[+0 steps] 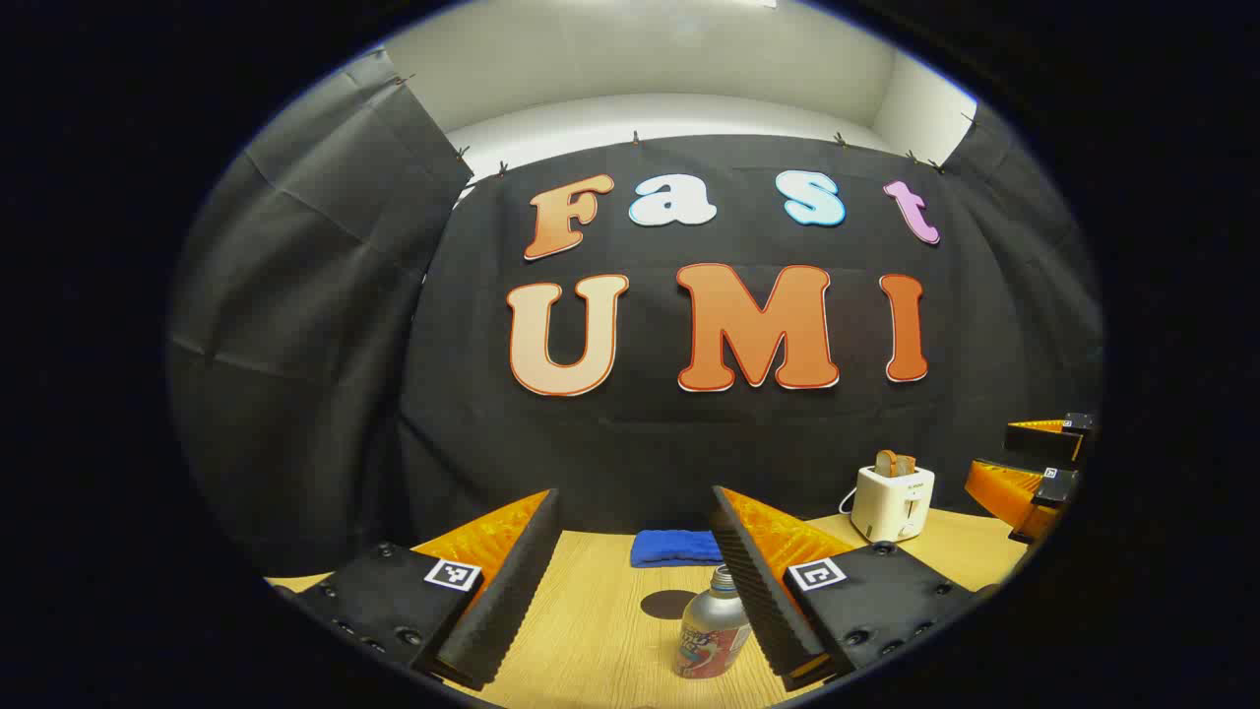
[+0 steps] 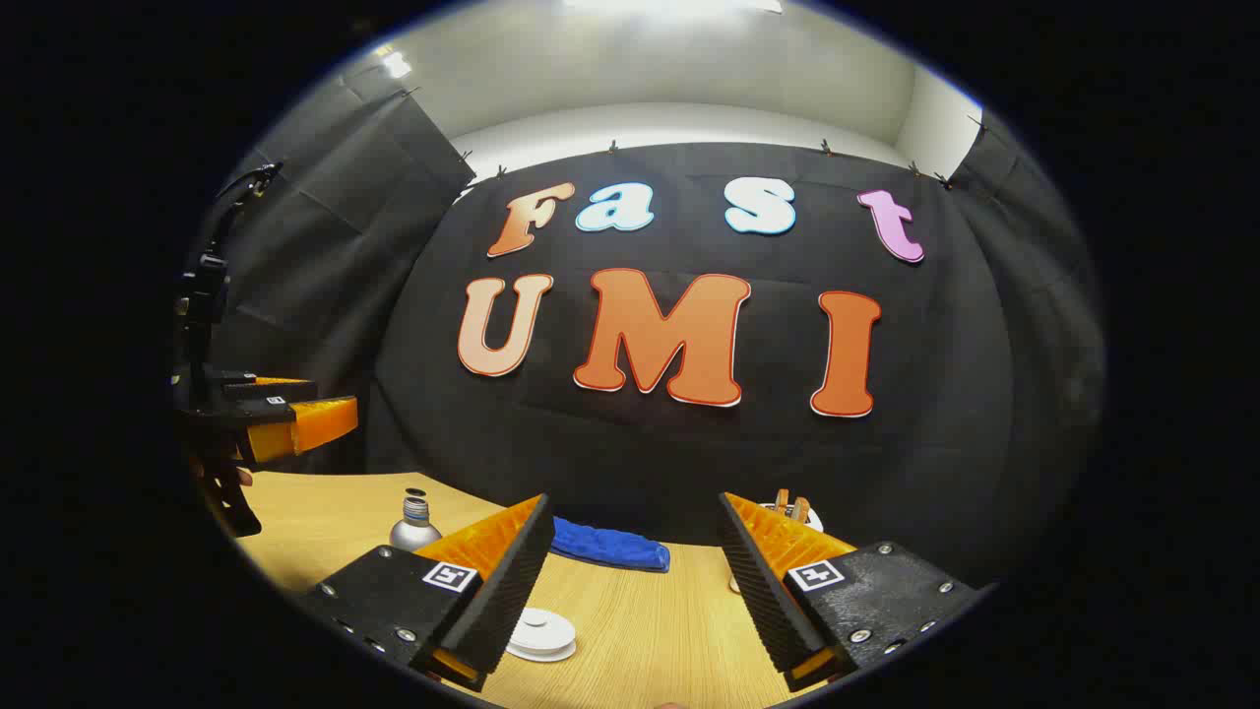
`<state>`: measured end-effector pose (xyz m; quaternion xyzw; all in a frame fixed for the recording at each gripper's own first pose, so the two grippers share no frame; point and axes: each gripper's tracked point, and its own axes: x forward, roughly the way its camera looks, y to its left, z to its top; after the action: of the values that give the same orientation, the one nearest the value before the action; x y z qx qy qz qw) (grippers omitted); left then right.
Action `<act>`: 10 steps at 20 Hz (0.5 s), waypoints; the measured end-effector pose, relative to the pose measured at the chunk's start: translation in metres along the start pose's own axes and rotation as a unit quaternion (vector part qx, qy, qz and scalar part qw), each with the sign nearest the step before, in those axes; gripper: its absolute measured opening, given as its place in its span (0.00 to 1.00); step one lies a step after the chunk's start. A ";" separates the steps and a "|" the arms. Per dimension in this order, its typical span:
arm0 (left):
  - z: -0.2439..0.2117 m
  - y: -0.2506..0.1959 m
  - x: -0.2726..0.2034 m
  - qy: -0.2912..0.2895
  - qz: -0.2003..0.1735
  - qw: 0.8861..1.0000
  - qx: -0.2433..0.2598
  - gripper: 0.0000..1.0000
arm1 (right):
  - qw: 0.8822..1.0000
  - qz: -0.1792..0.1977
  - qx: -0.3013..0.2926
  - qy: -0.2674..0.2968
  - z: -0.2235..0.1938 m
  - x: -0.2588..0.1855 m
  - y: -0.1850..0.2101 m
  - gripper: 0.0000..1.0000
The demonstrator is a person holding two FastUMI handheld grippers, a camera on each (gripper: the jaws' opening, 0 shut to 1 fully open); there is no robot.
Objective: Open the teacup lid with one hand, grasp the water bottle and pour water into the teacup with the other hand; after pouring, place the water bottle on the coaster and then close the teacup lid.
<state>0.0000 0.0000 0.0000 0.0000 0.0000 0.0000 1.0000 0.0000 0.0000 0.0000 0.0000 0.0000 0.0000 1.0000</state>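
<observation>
- Left gripper (image 1: pixel 635 581): jaws spread wide, nothing between them, held above the wooden table (image 1: pixel 591 630); seen from the right gripper view far off to the side, raised above the tabletop.
- Water bottle (image 1: pixel 711 632): upright on the table, silver body with a coloured label, apparently uncapped; just inside the left gripper's right-hand finger (image 1: pixel 753 581), partly hidden by it, not gripped.
- Dark round patch (image 1: pixel 667 603) beside the bottle: possibly the coaster, possibly only a shadow; too flat and dim to settle.
- Right gripper (image 2: pixel 630 581): released too, fingers well apart, empty, low over the table.
- Small white round thing with a knob (image 2: pixel 540 634): on the table at the right gripper's left finger (image 2: pixel 507 581); probably the teacup's lid, though the cup body below is cut off at the edge.
- Blue cloth (image 2: pixel 610 547) at the back of the table, toaster (image 1: pixel 892 502) with bread off to the side; both clear of the work.
- Stage, by judgement: nothing lifted yet, lid still to open, bottle still to grasp.
- Risks from here:
  - Bottle off-centre in the left jaws, so closing now could shove or tip it with one finger before the other arrives; spill likely with an open neck.
  - Smooth metal, narrow shoulder: slip if pinched too high.
  - Low knob on the lid: shallow pinch could drop it on the cup.
</observation>
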 end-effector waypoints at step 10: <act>-0.003 -0.003 -0.004 0.002 -0.006 1.000 0.001 0.98 | 1.000 0.011 -0.005 0.006 -0.006 -0.006 0.006 0.99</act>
<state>-0.0039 -0.0035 -0.0033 0.0007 0.0019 -0.0055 1.0000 -0.0060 0.0056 -0.0058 -0.0054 0.0062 0.0106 0.9999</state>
